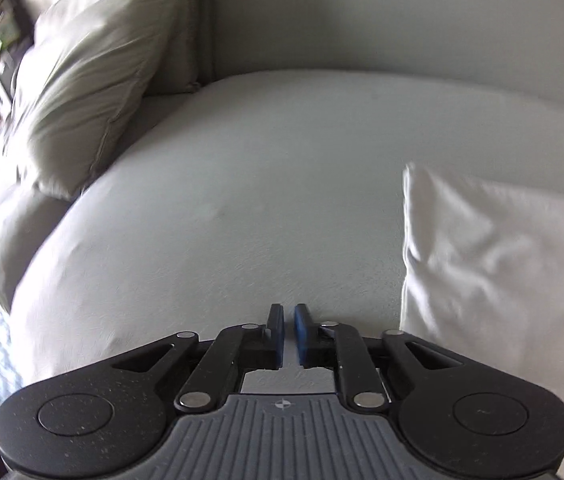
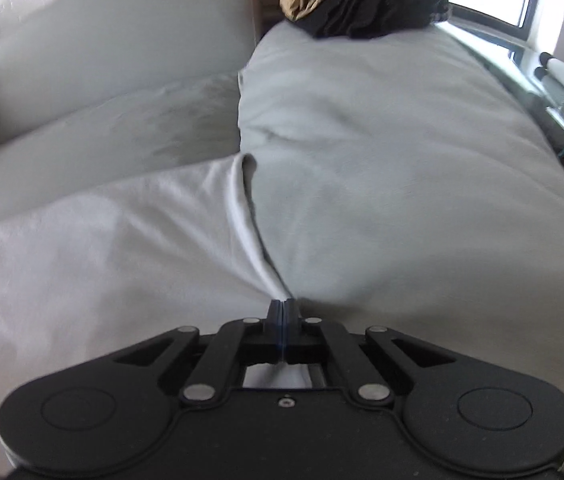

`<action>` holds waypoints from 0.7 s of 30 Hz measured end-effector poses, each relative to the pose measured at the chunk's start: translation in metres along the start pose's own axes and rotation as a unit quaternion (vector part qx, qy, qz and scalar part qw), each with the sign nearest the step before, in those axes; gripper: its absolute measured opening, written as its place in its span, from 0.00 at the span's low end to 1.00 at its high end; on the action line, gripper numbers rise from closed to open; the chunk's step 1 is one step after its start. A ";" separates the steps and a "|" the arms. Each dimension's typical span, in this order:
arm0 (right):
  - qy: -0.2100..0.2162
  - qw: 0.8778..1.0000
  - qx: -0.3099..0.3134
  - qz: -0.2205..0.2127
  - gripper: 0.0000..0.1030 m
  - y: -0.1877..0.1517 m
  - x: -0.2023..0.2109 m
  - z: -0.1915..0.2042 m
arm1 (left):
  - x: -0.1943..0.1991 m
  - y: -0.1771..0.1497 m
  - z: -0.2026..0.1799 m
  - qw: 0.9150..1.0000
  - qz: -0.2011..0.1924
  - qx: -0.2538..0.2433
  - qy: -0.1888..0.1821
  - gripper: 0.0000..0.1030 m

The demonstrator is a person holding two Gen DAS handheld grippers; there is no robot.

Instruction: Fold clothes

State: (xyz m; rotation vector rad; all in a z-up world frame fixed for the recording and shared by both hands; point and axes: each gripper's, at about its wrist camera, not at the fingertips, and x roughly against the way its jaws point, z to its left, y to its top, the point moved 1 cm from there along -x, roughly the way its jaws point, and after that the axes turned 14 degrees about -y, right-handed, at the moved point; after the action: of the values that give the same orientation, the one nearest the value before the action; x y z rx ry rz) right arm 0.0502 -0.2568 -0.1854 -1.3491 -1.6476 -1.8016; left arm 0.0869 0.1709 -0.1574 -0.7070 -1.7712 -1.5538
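Right wrist view: right tongs (image 2: pixel 283 308) clenched on white garment (image 2: pixel 122 240) edge; soft, light, limp. Left tongs (image 1: pixel 289 320) slightly parted, empty; should pinch garment's opposite corner.

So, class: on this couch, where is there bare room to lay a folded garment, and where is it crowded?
Bare room: the seat cushion between the beige pillow and the white cloth. Crowded: the pile of red, tan and black clothes on the far end of the cushion in the right wrist view, and the right gripper clamping the grey garment.
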 end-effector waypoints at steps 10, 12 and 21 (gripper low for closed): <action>0.128 0.991 -0.039 0.026 0.18 -0.025 0.023 0.010 | 0.031 -0.031 -0.050 0.984 -0.010 -0.064 -0.164 0.13; 0.135 0.989 -0.032 0.049 0.18 -0.032 0.016 0.020 | 0.022 -0.041 -0.057 0.985 0.025 -0.074 -0.152 0.14; 0.026 0.997 0.014 0.076 0.08 -0.051 0.036 -0.013 | 0.067 -0.082 -0.048 0.988 0.055 -0.093 -0.111 0.11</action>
State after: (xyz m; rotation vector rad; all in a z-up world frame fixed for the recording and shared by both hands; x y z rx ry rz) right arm -0.0116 -0.2432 -0.1836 -1.3642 -1.4965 -1.7051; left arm -0.0115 0.1100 -0.1538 -1.0876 -1.7234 -1.6312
